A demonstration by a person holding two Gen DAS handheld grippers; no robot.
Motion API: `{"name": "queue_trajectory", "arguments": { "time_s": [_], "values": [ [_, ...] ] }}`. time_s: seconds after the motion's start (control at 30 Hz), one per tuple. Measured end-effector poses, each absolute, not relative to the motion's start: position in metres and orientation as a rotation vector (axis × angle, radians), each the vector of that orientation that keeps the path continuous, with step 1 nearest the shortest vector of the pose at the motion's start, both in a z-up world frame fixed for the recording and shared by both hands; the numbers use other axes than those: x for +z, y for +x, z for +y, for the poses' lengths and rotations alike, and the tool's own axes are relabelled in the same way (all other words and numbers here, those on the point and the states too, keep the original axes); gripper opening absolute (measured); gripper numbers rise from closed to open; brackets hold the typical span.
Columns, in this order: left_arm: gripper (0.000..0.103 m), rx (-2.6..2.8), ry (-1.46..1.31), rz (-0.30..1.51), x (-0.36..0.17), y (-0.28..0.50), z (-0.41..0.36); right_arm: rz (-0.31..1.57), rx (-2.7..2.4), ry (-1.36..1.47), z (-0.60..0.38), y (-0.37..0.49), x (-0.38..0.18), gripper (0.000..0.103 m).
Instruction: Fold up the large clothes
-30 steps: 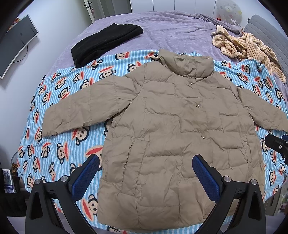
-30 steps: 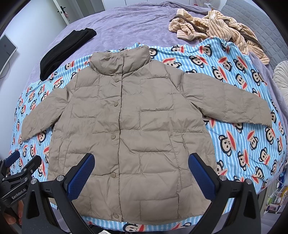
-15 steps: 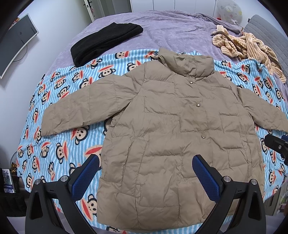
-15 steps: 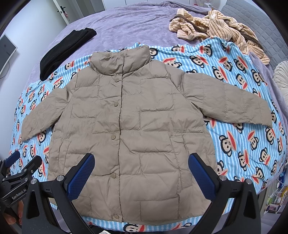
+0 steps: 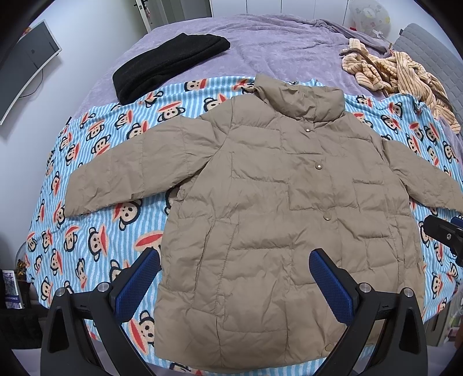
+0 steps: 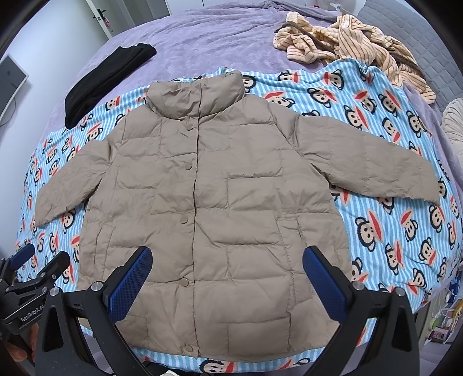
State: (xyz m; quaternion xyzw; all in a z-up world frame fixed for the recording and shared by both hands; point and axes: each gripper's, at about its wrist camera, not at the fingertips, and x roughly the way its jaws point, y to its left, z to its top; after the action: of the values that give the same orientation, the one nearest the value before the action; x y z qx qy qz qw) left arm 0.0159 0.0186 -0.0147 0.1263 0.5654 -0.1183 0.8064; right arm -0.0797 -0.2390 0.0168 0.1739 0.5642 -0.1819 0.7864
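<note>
While the buttoned tan quilted puffer jacket (image 5: 277, 208) lies flat beyond both spread, empty grippers (left (image 5: 234, 277), right (image 6: 227, 274)), slippery padding could be pinched unevenly, skewing the fold.

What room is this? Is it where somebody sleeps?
Probably a bedroom. A big bed with a purple bedspread fills the view, a monkey-print blanket lies on it, and a door stands behind.

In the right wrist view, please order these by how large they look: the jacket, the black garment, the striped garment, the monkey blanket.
1. Monkey blanket, though the jacket hides much of it.
2. Jacket.
3. Striped garment and black garment: they look alike in size, and both lie farther from the camera, so I do not rank them.
</note>
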Motion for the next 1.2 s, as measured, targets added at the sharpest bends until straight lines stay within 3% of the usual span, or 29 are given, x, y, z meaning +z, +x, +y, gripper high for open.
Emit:
{"name": "queue_trajectory", "arguments": {
  "time_s": [1.2],
  "values": [
    [0.103,-0.244,0.262,1.242,-0.0231,0.0218,0.0203,1.208,-0.393,0.372,-0.2384,-0.0778,0.0072,0.103]
  ]
}}
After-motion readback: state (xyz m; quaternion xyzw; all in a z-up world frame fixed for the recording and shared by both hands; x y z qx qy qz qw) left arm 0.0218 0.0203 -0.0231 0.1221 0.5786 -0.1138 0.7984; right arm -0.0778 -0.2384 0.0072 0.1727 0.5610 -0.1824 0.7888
